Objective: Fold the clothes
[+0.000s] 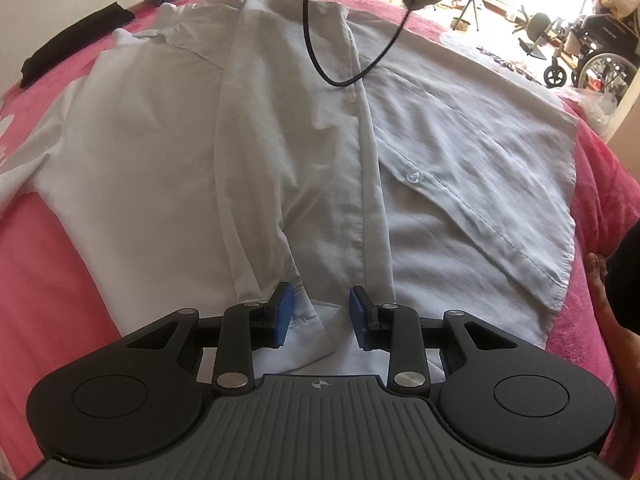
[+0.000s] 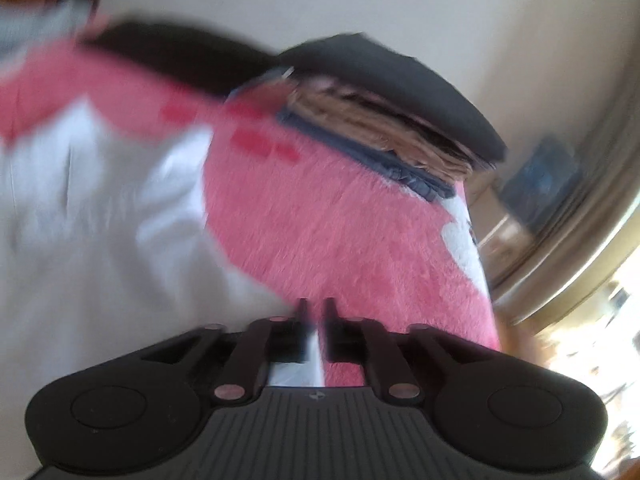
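The left gripper (image 1: 320, 316) is held with its blue pads (image 1: 284, 316) spread and clear of cloth, over the near hem of the shirt (image 1: 248, 152), which is spread button side up across the middle of the pink blanket (image 2: 344, 236). In the blurred right view, the right gripper (image 2: 314, 320) is seen with a narrow gap between its fingers and a white strip in it, though a grip cannot be told. A side fold is judged to be in hand; next, the hem needs pinching before being carried toward the collar (image 1: 144, 36).
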